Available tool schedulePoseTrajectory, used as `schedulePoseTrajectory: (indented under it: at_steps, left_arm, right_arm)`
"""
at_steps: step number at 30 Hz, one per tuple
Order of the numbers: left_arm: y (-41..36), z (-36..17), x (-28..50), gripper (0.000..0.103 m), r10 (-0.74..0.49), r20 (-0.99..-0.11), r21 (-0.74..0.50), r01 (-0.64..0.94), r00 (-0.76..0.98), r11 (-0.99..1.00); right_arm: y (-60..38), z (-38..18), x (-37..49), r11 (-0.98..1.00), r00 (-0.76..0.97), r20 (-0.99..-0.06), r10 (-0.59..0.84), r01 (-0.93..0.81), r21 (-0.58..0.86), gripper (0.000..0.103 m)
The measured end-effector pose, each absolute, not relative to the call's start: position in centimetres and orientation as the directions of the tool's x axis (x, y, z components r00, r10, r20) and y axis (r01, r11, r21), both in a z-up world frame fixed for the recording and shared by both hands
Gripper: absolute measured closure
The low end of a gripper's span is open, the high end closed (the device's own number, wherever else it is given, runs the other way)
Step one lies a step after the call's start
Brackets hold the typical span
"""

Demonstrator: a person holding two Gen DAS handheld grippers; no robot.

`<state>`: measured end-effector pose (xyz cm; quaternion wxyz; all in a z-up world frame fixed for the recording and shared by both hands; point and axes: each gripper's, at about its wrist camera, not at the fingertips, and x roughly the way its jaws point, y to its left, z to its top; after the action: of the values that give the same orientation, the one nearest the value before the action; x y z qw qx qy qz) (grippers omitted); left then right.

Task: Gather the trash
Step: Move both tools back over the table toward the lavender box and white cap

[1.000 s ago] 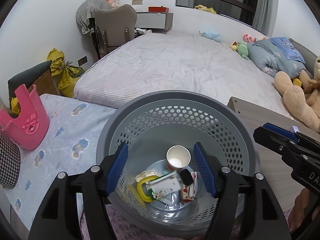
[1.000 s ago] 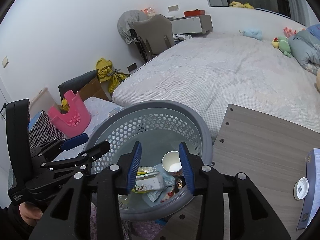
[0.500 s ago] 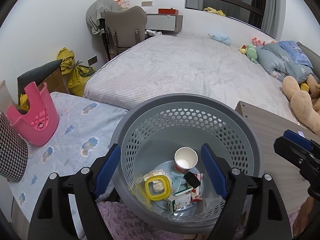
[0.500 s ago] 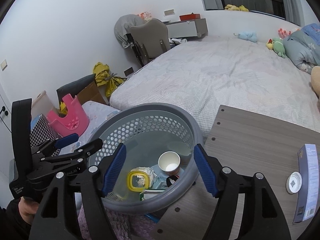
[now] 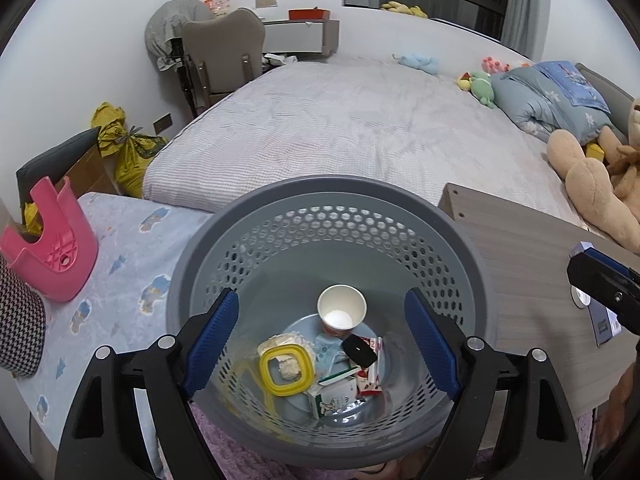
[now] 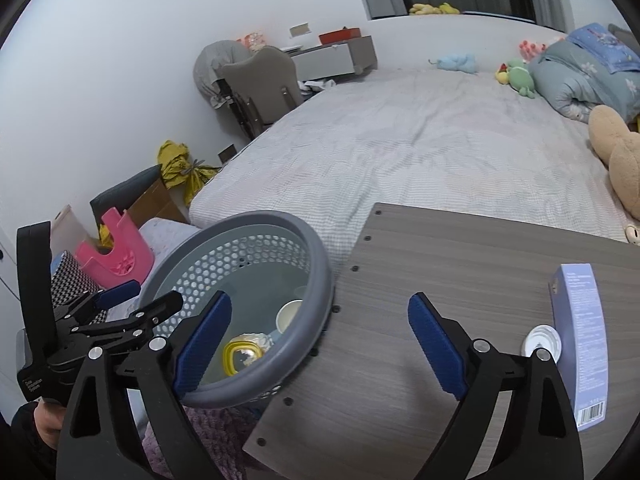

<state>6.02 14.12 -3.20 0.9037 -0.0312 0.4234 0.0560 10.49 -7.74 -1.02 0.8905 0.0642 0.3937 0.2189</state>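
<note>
Entry: trash collection, bedside.

Change noted: a second ago the right gripper (image 6: pixel 320 350) stood narrow over the basket (image 5: pixel 256 216), with a white carton at the pile's left. That carton now lies at the pile's front. The right gripper's jaws are now opening wide with nothing between them, and it has swung from above the basket to straddle the basket rim and the table (image 6: pixel 460 248). The left gripper (image 5: pixel 322 340) has also widened; its jaws are opening, empty, and it hangs over the basket mouth.

Meaning, as judged: one drop is done, both grippers are free, and the right one is likely turning to the next pick-up.

Basket: grey, round, perforated wall, standing just beside the table's left edge at the foot of the bed (image 5: pixel 360 120).

Contents: white paper cup (image 5: pixel 342 312) lying on its side, yellow-rimmed lid (image 5: pixel 285 368), white carton (image 5: pixel 336 396), small black piece (image 5: pixel 359 350), crumpled wrappers.

Remaining on table: pale blue box (image 6: pixel 580 344) and small round white cap (image 6: pixel 542 342), touching or nearly so.
</note>
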Motion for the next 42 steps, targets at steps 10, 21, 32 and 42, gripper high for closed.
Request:
schedulePoseTrajectory:
  at_steps: [10,21,32,42]
  left_arm:
    - [11.6,-1.9,6.2,0.022,0.018,-0.756,-0.021,-0.052,0.654,0.998]
    - [6.2,-0.4,6.8,0.022,-0.056,-0.736,-0.031,0.049,0.675,0.998]
    - [-0.1,-0.8,7.5,0.022,-0.089,-0.75,-0.008,0.126,0.656,0.992]
    - [-2.8,-2.7,8.5,0.022,-0.105,-0.788,-0.032,0.13,0.607,0.991]
  right_arm:
    - [-11.5,-0.4,9.5,0.934,0.654,-0.667,0.357,-0.258,0.247,0.009]
    - [-19.2,-0.2,7.2,0.961,0.698,-0.666,0.263,-0.125,0.248,0.009]
    - [-26.2,-3.0,6.3,0.97,0.696,-0.7,0.16,0.022,0.243,0.009]
    - [-26.7,-6.1,7.8,0.986,0.634,-0.763,0.126,0.008,0.169,0.009]
